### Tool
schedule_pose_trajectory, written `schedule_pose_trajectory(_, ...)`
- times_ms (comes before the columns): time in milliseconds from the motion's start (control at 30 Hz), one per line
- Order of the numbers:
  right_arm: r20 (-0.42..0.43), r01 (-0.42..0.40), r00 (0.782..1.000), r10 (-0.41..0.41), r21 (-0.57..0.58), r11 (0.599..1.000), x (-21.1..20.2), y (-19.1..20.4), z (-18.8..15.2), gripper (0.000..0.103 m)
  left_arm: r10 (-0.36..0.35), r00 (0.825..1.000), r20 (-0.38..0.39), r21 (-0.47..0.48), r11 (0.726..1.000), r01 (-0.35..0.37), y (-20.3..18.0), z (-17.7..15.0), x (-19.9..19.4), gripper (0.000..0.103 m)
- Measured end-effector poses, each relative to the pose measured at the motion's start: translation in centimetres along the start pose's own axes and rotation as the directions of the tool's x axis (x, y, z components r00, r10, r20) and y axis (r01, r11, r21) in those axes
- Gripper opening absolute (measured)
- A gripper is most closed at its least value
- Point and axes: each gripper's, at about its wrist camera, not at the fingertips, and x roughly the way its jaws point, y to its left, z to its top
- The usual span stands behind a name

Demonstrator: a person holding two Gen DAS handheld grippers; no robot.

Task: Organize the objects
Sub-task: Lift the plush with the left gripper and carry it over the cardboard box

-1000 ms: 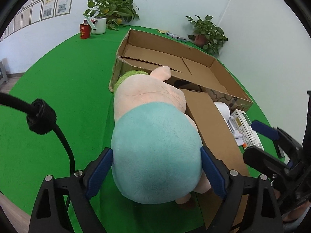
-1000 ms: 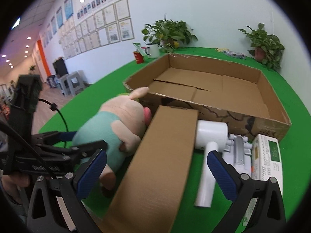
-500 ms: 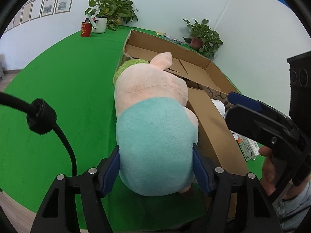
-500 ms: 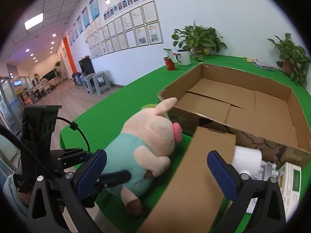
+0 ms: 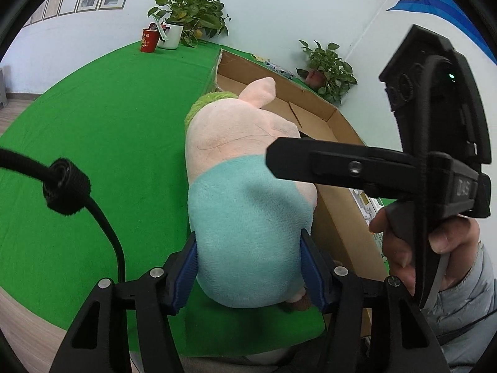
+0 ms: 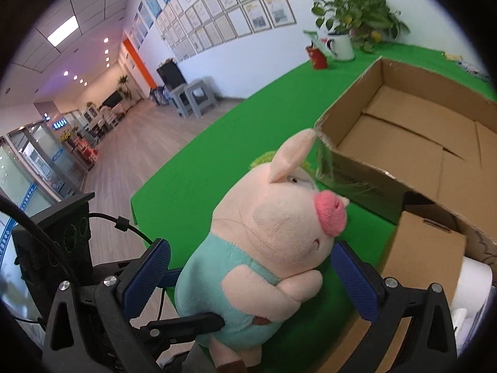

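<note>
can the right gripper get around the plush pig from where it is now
Probably yes. The right gripper is open, and the plush pig already sits between its blue pads with space on both sides. The left gripper, whose jaws have just been closing, already squeezes the pig's teal bottom, so the right should grip higher up.

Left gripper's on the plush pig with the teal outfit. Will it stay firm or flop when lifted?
Probably soft: the plush pig bulges between the left gripper, whose jaws have just been closing on its teal rump. The head is large and unsupported, so it may droop. Likely light; fuzzy fabric should resist slipping.
</note>
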Motion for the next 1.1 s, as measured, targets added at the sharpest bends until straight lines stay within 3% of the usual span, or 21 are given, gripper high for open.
schedule_pose_trajectory(200,-0.093,0.021,0.996,-0.017,0.035,0.999,1.4,0.1,-0.5,0.103,0.013,1.000,-0.003,0.026,1.000,-0.013,-0.8,-0.3,0.2,0.057)
schedule_pose_trajectory(333,-0.098,0.079,0.992,-0.078,0.008,0.997,1.5,0.9,-0.7,0.102,0.014,1.000,-0.004,0.029,0.999,-0.014,-1.2,-0.4,0.4,0.057)
schedule_pose_trajectory(467,-0.099,0.133,0.986,-0.131,0.011,0.991,1.5,1.4,-1.1,0.094,0.025,1.000,-0.006,0.033,0.999,-0.025,-1.5,-0.5,0.4,0.057)
schedule_pose_trajectory(767,-0.066,0.177,0.981,-0.180,-0.046,0.983,2.1,1.6,-0.9,0.072,0.052,0.999,0.002,0.059,0.997,-0.053,-2.7,-1.1,0.3,0.055)
schedule_pose_trajectory(1100,0.028,0.189,0.982,-0.188,-0.011,0.982,0.2,1.9,-0.5,0.060,0.097,0.995,0.032,0.155,0.983,-0.101,-5.7,-0.3,-0.7,0.053)
